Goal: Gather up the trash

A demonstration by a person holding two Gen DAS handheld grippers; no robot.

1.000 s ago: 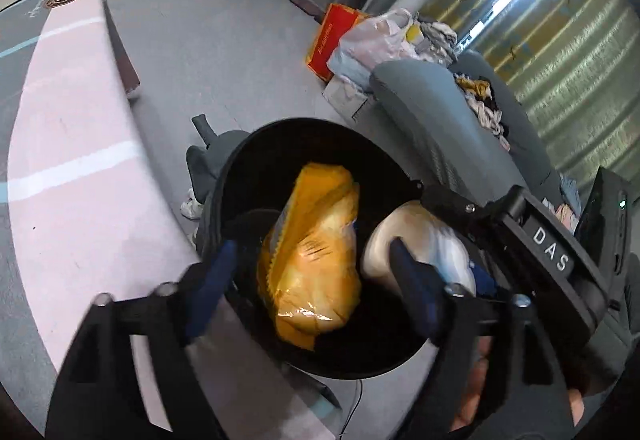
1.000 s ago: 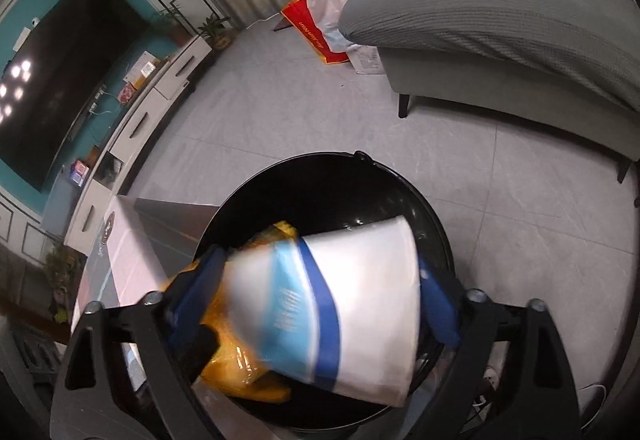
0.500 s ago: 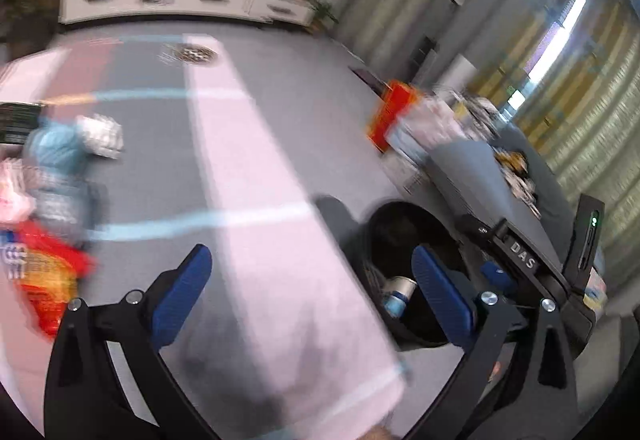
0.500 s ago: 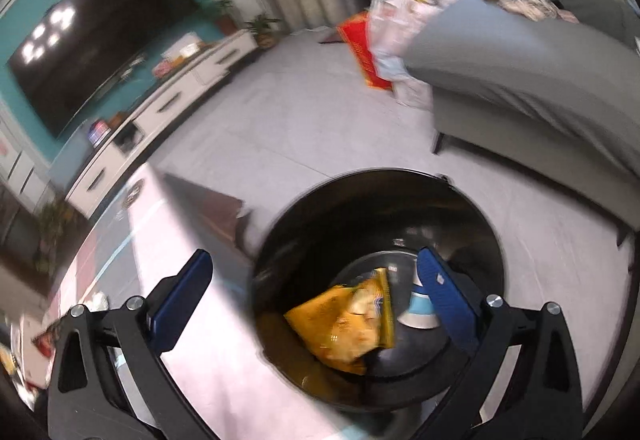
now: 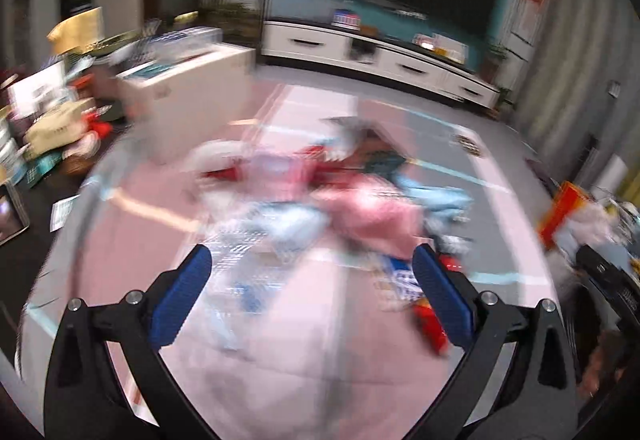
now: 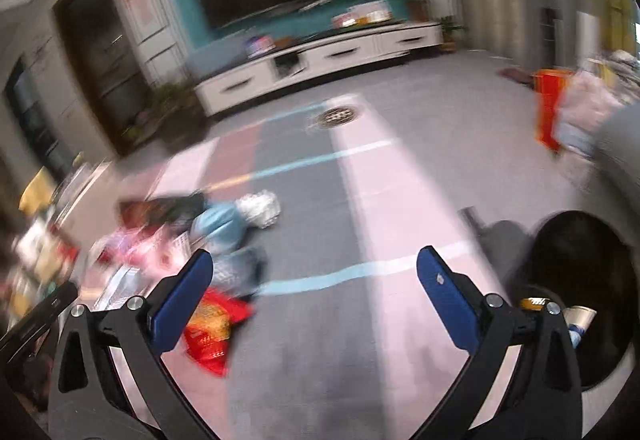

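My left gripper (image 5: 310, 294) is open and empty, hanging over a blurred heap of trash (image 5: 340, 195) on the pink and grey table: pink, red, light blue and white wrappers. My right gripper (image 6: 314, 298) is open and empty too. To its left lie a red and yellow snack bag (image 6: 212, 324), a light blue wrapper (image 6: 218, 224) and a crumpled white ball (image 6: 260, 207). The black bin (image 6: 576, 280) sits at the right edge of the right wrist view, with a paper cup (image 6: 580, 318) inside it.
A white TV cabinet (image 6: 320, 59) and dark screen stand at the far wall. A red bag (image 6: 548, 111) and stuffed plastic bags sit right by a grey sofa. Boxes and clutter (image 5: 52, 119) crowd the left side. The other gripper's black body (image 5: 608, 280) shows at the right.
Both grippers let go of their trash, the yellow bag and the cup, into the black bin. They then swung left away from the bin toward the heap on the table.
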